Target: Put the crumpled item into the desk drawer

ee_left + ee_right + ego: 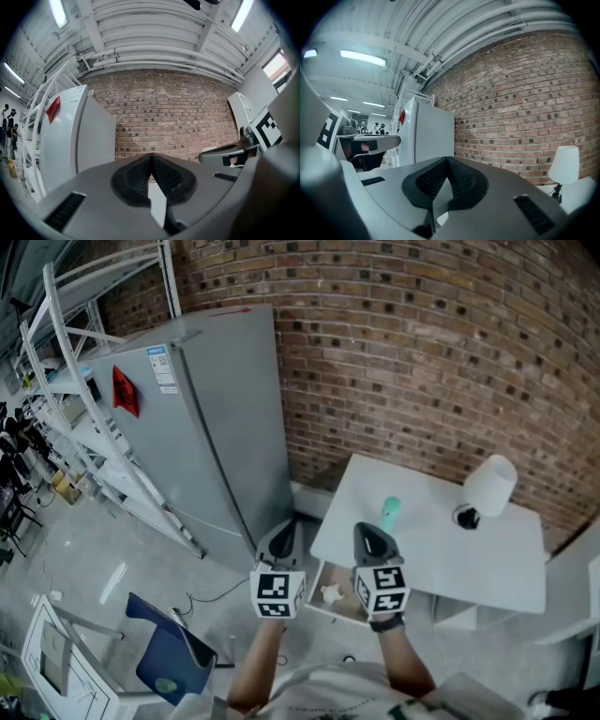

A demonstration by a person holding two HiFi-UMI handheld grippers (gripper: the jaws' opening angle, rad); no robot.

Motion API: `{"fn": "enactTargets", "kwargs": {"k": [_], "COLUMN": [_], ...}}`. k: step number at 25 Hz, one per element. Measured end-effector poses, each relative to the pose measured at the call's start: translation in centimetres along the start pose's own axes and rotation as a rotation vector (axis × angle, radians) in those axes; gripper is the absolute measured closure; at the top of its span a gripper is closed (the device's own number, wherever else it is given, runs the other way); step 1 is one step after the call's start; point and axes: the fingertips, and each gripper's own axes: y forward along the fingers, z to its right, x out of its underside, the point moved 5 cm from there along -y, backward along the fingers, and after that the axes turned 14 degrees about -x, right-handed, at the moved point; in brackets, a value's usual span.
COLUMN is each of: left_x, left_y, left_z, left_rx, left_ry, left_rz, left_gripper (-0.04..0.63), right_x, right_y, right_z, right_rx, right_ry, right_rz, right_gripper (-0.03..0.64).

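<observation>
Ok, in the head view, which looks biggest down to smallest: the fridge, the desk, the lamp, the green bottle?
1. fridge
2. desk
3. lamp
4. green bottle, clearly the smallest

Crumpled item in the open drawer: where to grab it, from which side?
Likely from straight above, pinching the crumpled item across its middle: it lies low in the open drawer, whose walls block a level approach. The right tongs are shut and level: open and tip them down first.

White crumpled item (330, 593) inside open drawer (343, 606)
</observation>
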Motion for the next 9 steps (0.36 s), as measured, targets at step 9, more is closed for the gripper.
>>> {"fn": "enactTargets", "kwargs": {"k": [9], "left_x": [-0.15], "left_y": [-0.04], "left_z": [0.54], "left_rx": [0.021], "left_ry": [-0.004], "left_rz": [0.007], "left_gripper": [0.601], "right_x": [0.09], "right_y": [-0.39], "right_z": [0.55], "right_rx": [0.011], "right_ry": [0.015], "right_rz": [0.013], "right_gripper": [0.614]}}
